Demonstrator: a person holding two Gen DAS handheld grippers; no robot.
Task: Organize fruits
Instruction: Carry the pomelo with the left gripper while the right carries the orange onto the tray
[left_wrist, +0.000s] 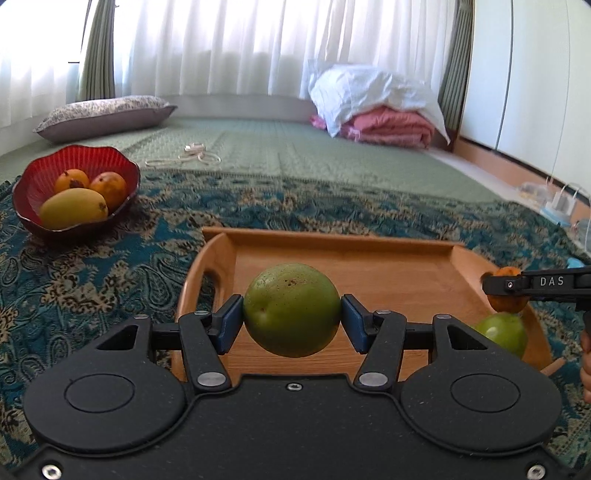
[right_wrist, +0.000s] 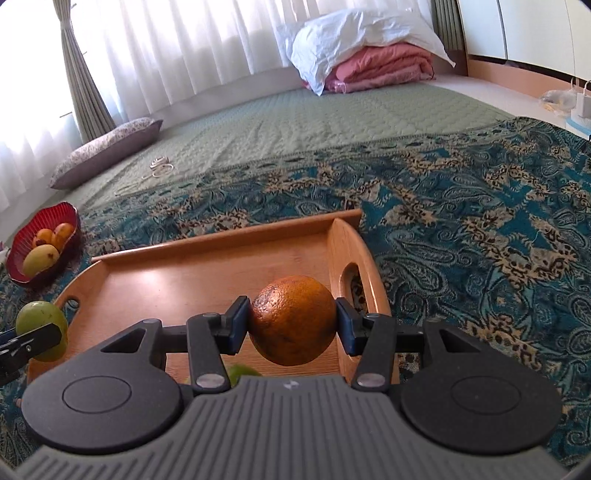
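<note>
My left gripper (left_wrist: 291, 319) is shut on a round green fruit (left_wrist: 291, 308) and holds it above the wooden tray (left_wrist: 332, 240). My right gripper (right_wrist: 292, 325) is shut on an orange (right_wrist: 292, 319) above the tray's (right_wrist: 221, 236) right end. From the left wrist view, the right gripper (left_wrist: 504, 290) with the orange (left_wrist: 506, 304) is at the tray's right side, above a second green fruit (left_wrist: 506, 332) lying in the tray. In the right wrist view the left gripper's green fruit (right_wrist: 40, 317) shows at far left, and the second green fruit (right_wrist: 242, 371) peeks out below the orange.
A red bowl (left_wrist: 40, 166) with a yellow mango (left_wrist: 72, 208) and two orange fruits stands on the patterned teal rug (left_wrist: 92, 266) left of the tray; it also shows in the right wrist view (right_wrist: 26, 229). A pillow (left_wrist: 103, 114), folded bedding (left_wrist: 388, 122) and a cord (left_wrist: 192, 155) lie beyond.
</note>
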